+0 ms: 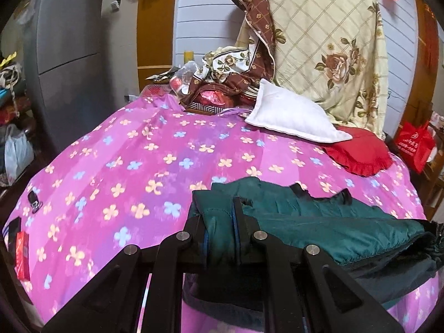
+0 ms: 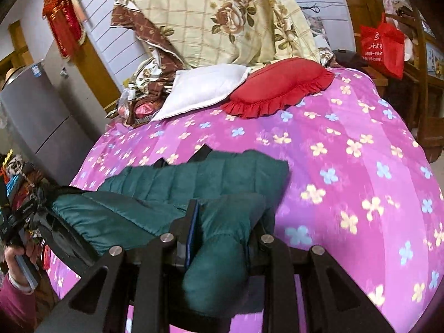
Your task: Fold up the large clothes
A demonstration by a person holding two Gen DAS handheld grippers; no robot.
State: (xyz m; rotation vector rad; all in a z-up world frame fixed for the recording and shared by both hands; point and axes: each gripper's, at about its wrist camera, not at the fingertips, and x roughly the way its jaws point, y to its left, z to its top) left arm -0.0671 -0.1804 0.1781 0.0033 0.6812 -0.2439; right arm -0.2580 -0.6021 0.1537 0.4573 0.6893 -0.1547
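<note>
Left wrist: left tool and right tool each clamp the green jacket.

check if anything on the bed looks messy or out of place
The white pillow lies tilted, overlapping the red ruffled cushion. Behind them a floral quilt is heaped loosely. Nothing looks spilled or damaged.

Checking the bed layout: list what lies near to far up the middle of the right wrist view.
right gripper, shut on the green jacket → pink flowered bedspread → red ruffled cushion → floral quilt heaped at the wall.
</note>
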